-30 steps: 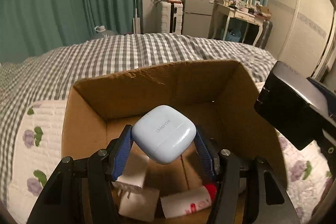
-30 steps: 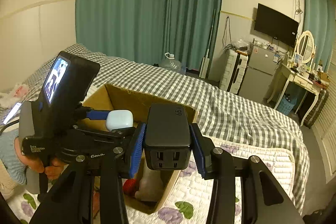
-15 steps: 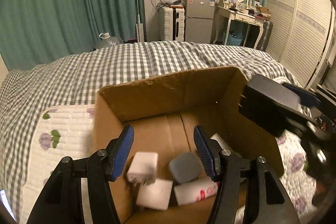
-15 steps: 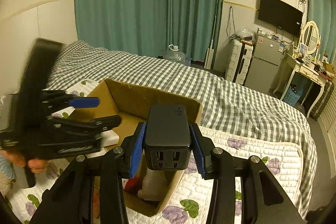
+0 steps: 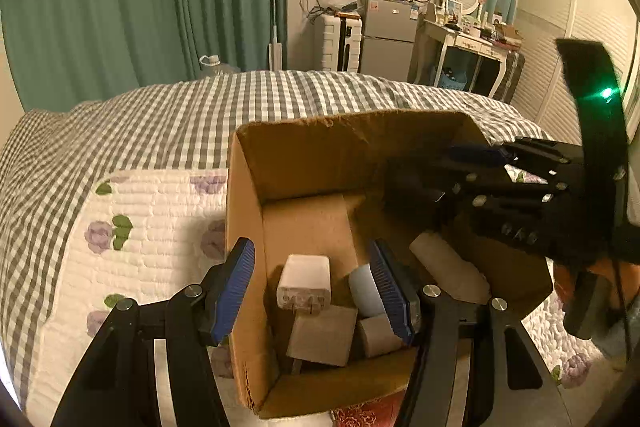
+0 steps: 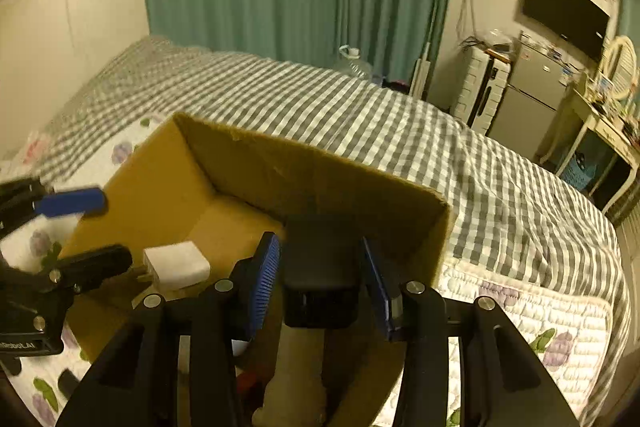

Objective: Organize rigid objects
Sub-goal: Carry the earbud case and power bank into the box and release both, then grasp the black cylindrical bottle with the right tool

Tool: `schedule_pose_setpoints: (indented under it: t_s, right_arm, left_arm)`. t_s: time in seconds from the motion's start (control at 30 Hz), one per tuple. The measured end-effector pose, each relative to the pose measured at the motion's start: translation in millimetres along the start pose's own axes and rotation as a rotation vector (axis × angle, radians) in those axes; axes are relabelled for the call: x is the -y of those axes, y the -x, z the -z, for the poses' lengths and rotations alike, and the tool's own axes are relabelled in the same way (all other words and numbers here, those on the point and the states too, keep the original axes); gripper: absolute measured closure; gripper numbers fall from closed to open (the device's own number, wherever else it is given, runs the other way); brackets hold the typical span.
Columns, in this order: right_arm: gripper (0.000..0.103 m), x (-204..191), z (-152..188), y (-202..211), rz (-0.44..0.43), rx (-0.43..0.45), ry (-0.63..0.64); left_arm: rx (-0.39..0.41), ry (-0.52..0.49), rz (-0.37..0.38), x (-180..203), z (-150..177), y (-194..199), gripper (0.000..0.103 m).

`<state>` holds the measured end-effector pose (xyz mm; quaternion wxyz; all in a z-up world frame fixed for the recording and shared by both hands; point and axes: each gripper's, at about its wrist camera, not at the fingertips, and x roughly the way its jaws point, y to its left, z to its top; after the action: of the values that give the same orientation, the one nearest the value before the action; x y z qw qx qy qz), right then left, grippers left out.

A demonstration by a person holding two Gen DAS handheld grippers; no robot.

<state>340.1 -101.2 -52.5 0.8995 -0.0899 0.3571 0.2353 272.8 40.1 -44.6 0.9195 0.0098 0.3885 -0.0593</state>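
Observation:
An open cardboard box (image 5: pixel 244 227) stands on the bed. Inside lie a white plug adapter (image 5: pixel 304 285), a pale blue earbuds case (image 5: pixel 364 289), a white block (image 5: pixel 322 335) and a white tube (image 5: pixel 448 267). My left gripper (image 5: pixel 316 287) is open and empty, straddling the box's left wall. My right gripper (image 6: pixel 320 279) holds a black charger (image 6: pixel 320 279) over the box's right side, low inside the rim. In the left wrist view the right gripper (image 5: pixel 500 187) reaches in from the right. The box (image 6: pixel 168 179) and the adapter (image 6: pixel 176 265) also show in the right wrist view.
The box sits on a white floral quilt (image 5: pixel 140 219) over a grey checked bedspread (image 5: pixel 160 115). Teal curtains (image 5: pixel 140 7), a small fridge (image 5: pixel 386 43) and a dressing table (image 5: pixel 472 39) stand beyond the bed.
My left gripper opened and dropped the earbuds case into the box, then shifted left. My right gripper moved down into the box with the black charger.

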Motion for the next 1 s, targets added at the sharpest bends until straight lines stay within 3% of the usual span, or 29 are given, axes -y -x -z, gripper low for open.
schedule_pose_setpoints:
  t_s: [0.07, 0.13, 0.27, 0.53, 0.8, 1.0]
  right_arm:
    - [0.04, 2, 4, 20, 0.019, 0.037, -0.026]
    - [0.038, -1, 7, 40, 0.017, 0.07, -0.024]
    - [0.028, -17, 24, 95, 0.025, 0.127, 0.0]
    - [0.026, -74, 83, 151, 0.02, 0.082, 0.077]
    - [0.025, -143, 159, 108, -0.149, -0.092, 0.122]
    - [0.026, -189, 193, 71, -0.155, -0.206, 0.334]
  left_arm:
    - [0.0, 0.004, 0.01, 1, 3, 6, 0.04]
    - [0.015, 0.008, -0.012, 2, 7, 20, 0.04]
    - [0.048, 0.032, 0.015, 1, 23, 56, 0.037]
    - [0.024, 0.085, -0.05, -16, 81, 105, 0.036]
    - [-0.032, 0.081, -0.128, -23, 147, 112, 0.036]
    - [-0.083, 0.121, -0.165, -35, 173, 100, 0.036]
